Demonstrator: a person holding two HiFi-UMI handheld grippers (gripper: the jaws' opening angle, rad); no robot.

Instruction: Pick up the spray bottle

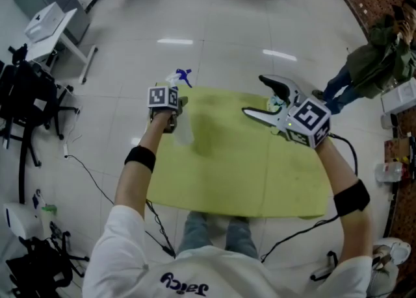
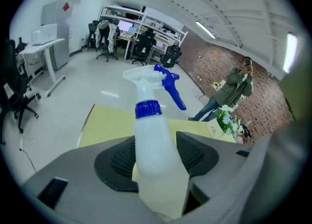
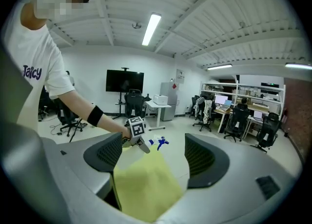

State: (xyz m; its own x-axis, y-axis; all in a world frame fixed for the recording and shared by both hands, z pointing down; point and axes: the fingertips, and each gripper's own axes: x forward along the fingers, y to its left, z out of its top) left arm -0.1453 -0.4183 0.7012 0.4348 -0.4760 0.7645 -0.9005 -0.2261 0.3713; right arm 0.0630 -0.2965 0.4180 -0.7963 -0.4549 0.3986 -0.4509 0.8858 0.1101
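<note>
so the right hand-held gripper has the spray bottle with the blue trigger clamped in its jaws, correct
Not quite: it is the left hand-held gripper that has the spray bottle with the blue trigger clamped in its jaws, as the left gripper view shows. The right hand-held gripper has its jaws apart with nothing between them.

left tongs gripping; right tongs spread apart.

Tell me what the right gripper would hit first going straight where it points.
Likely the yellow table, showing between the right gripper's open fingers; the left gripper with the spray bottle sits farther off, higher. Depth is unclear.
</note>
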